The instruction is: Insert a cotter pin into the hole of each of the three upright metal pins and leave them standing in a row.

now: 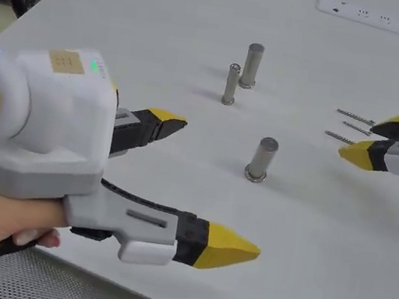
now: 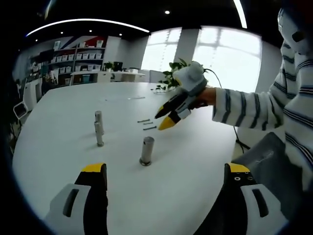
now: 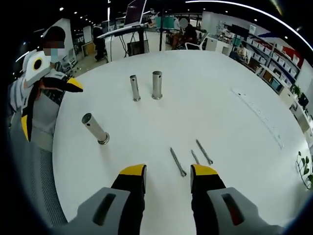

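Right gripper: jaws partly apart with nothing between them, low over the table toward its right edge.
Cotter pins: three, lying flat and loose side by side, just ahead of the right gripper's tips.
Key relation: the cotter pins lie straight out from the right gripper's jaws. Their long axes run roughly along its line of reach, slanted a little, so a grasp across a shaft likely calls for a small turn of the hand. The right gripper is much the nearer.
Metal pins: three, all standing. Two are close together toward the far edge, and the third stands alone nearer the middle, apart from the pair.
Left gripper: jaws spread wide, empty, over the near edge, with the lone metal pin ahead of it.
Stage: judging by three loose cotter pins, none is inserted yet; picking up the first seems next.
Power strip: one, along the far edge.
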